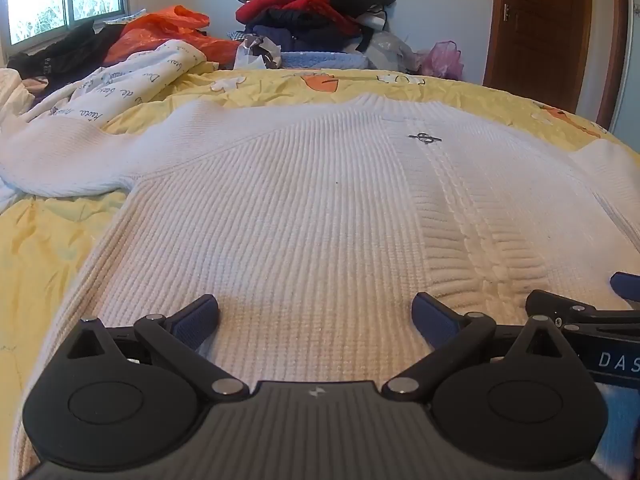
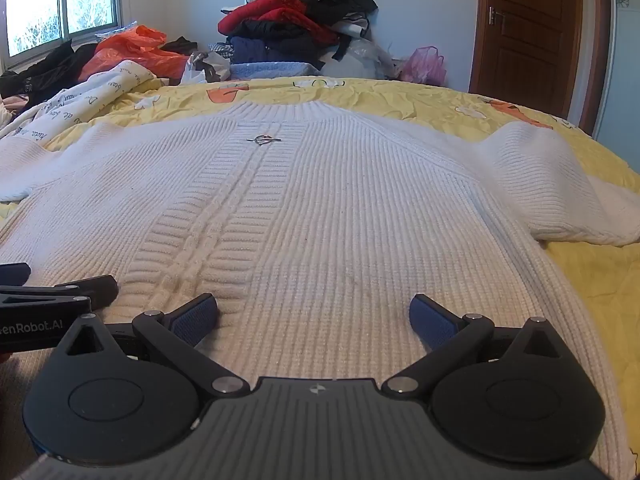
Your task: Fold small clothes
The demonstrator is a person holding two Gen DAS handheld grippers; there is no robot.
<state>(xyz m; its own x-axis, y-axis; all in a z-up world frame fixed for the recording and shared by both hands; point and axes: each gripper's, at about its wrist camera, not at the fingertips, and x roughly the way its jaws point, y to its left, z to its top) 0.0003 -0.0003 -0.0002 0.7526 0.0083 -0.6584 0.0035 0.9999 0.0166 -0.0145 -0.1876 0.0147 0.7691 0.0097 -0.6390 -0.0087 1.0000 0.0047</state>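
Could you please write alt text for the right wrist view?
A white ribbed sweater lies spread flat, front up, on a yellow bedspread. The right gripper stands open over its hem, with the left gripper at the left edge. Piled clothes sit behind.

Left gripper (image 1: 316, 318): jaws spread wide, nothing between the blue pads (image 1: 198, 320), tilted downward. Right gripper (image 2: 314, 318): same pose, jaws wide, empty, tilted downward. The two sit side by side, close together, each showing at the edge of the other's view.
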